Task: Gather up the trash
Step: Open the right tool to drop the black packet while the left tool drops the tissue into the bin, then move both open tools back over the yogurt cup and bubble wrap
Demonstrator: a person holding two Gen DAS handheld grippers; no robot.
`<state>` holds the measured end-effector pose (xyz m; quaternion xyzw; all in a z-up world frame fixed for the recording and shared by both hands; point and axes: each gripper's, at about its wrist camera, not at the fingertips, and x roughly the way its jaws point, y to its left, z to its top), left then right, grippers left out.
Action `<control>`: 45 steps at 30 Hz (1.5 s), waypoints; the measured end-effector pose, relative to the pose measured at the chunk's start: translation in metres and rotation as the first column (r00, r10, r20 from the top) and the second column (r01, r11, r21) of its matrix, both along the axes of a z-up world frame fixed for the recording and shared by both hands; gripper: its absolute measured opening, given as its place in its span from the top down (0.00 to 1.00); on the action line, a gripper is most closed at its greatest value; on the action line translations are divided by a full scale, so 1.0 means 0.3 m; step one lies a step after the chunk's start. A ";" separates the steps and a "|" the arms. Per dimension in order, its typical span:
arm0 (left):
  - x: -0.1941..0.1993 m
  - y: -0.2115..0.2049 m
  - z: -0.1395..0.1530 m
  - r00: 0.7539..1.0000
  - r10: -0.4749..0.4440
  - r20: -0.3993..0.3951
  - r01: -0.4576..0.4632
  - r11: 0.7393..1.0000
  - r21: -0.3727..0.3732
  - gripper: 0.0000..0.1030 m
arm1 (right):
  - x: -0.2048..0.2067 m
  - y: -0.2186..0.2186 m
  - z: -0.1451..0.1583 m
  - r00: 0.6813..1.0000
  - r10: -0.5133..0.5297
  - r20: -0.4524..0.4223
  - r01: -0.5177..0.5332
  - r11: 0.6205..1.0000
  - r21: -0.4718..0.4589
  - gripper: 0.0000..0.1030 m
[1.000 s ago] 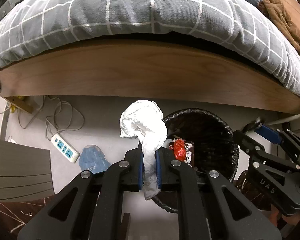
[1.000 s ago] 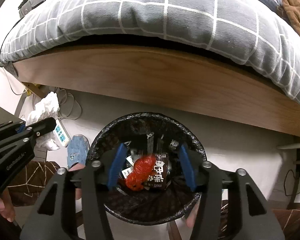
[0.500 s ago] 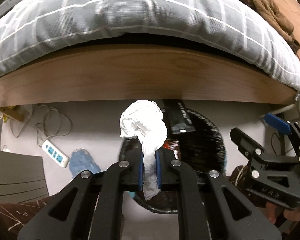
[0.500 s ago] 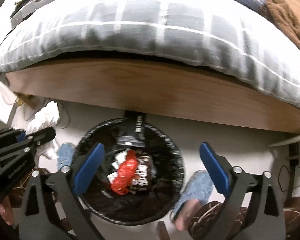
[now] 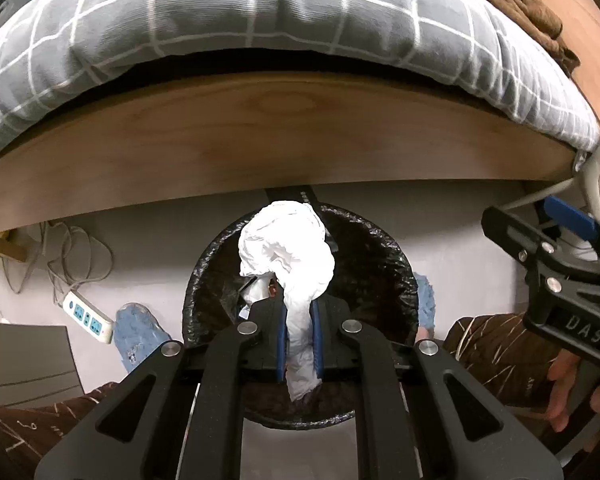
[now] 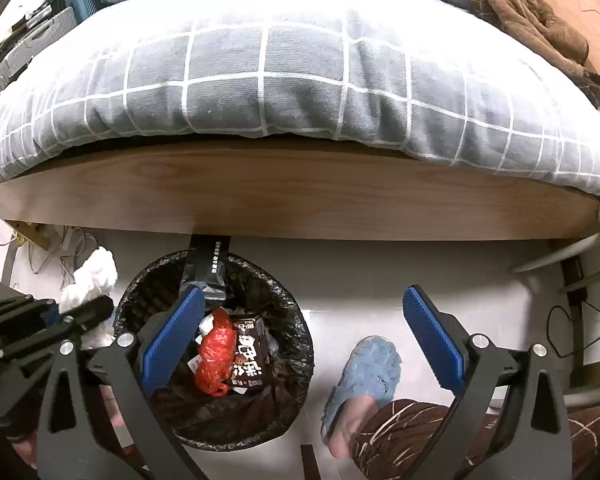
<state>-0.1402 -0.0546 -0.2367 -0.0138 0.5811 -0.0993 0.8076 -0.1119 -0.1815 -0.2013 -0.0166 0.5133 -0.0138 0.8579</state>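
I am working beside the bed (image 6: 300, 80), whose grey checked duvet is hanging over a wooden side rail. Below it on the floor, the black-lined trash bin (image 5: 396, 272) is sitting with a red bag (image 6: 216, 350) and a dark carton (image 6: 250, 354) already lying inside.

My left gripper (image 5: 299, 340) is hovering over the bin's mouth, its jaws pressed together on the tail of a crumpled white tissue wad (image 5: 288, 248); the bulk of the wad is sticking out past the fingertips, above the bin opening.

I am judging the wad as very light, soft and compressible, not fragile, so it will probably fall slowly and may cling to the blue pads. Pinching it at the twisted neck, as I am now, seems the right hold.

My right gripper (image 6: 304, 344) is opening, its jaws spreading wide with nothing between them, over the floor between the bin and a blue slipper (image 6: 374, 364).
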 end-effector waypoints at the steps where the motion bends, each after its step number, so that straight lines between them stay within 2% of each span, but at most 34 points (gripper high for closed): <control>1: -0.002 -0.003 -0.002 1.000 -0.002 0.005 0.002 1.000 0.006 0.90 | 0.001 0.000 -0.002 1.000 0.000 -0.002 0.000 1.000 -0.003 0.07; 4: -0.005 0.003 -0.013 1.000 0.001 0.007 -0.001 1.000 0.008 0.87 | 0.005 0.003 -0.015 1.000 -0.004 -0.008 0.004 1.000 -0.002 0.07; 8: -0.007 -0.012 -0.027 1.000 -0.004 -0.001 0.004 1.000 0.017 0.72 | 0.008 0.001 -0.020 1.000 -0.009 -0.015 0.009 1.000 -0.005 0.08; 13: -0.007 -0.015 -0.043 1.000 -0.008 -0.006 0.008 1.000 0.025 0.63 | 0.014 0.004 -0.031 1.000 -0.012 -0.022 0.011 1.000 -0.004 0.07; 16: -0.008 -0.014 -0.041 1.000 -0.007 0.000 0.007 1.000 0.028 0.52 | 0.016 0.005 -0.034 1.000 -0.010 -0.023 0.010 1.000 -0.004 0.07; 18: -0.009 -0.014 -0.040 1.000 -0.009 0.002 0.009 0.999 0.033 0.51 | 0.016 0.005 -0.035 1.000 -0.011 -0.022 0.011 1.000 0.001 0.07; 20: -0.009 -0.014 -0.035 1.000 -0.009 0.009 0.009 0.999 0.044 0.43 | 0.016 0.006 -0.033 1.000 -0.010 -0.019 0.010 1.000 -0.002 0.07; 27: -0.002 -0.006 0.039 0.996 -0.012 0.089 0.005 0.997 0.074 0.21 | 0.017 0.013 0.015 1.000 -0.003 0.020 0.003 1.000 0.001 0.07; 29: 0.003 0.004 0.067 0.993 -0.005 0.117 -0.004 0.997 0.082 0.12 | 0.019 0.012 0.037 0.999 -0.003 0.038 0.003 1.000 0.003 0.07; 32: 0.015 0.021 0.116 0.988 0.014 0.155 -0.026 0.996 0.080 0.06 | 0.025 0.012 0.078 0.998 -0.001 0.068 0.001 1.000 0.001 0.07; 45: 0.101 0.101 0.333 0.954 0.111 0.277 -0.131 0.990 0.055 0.06 | 0.080 -0.004 0.290 0.972 0.014 0.233 -0.012 1.000 -0.010 0.07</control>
